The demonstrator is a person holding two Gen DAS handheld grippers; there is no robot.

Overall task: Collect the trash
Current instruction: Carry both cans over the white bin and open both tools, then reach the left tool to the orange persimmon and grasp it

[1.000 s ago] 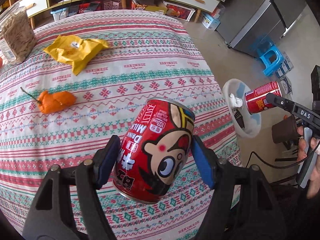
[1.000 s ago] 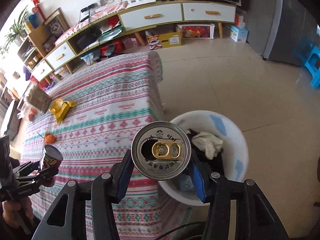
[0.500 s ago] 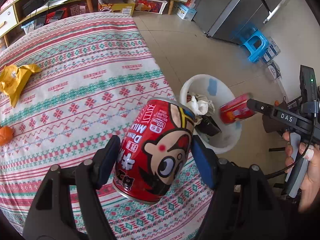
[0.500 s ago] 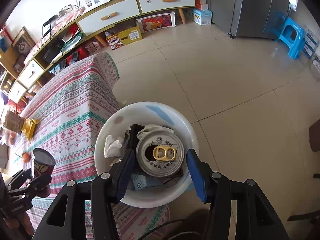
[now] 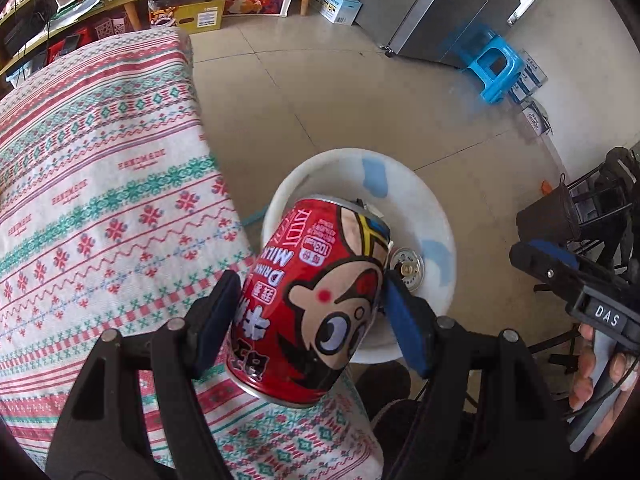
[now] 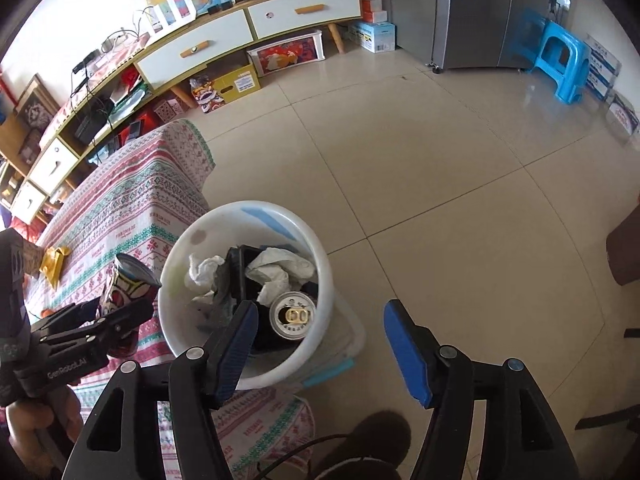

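The red can [image 5: 316, 304], probably empty, light, thin-walled and slick, sits pinched mid-body in my left claw [image 5: 308, 300], tilted above the bench edge beside the white bin [image 5: 436, 216]. My right claw [image 6: 320, 340] is spreading, empty, above another can [image 6: 292, 314] lying in that bin.

The right hand-held gripper [image 6: 318, 346] is opening, nothing between its jaws now; the can it carried [image 6: 293, 315] lies below it in the white bin [image 6: 256, 212]. The left hand-held gripper [image 5: 308, 312] has carried its red can [image 5: 316, 300] off the surface [image 5: 100, 184] to over the bin.
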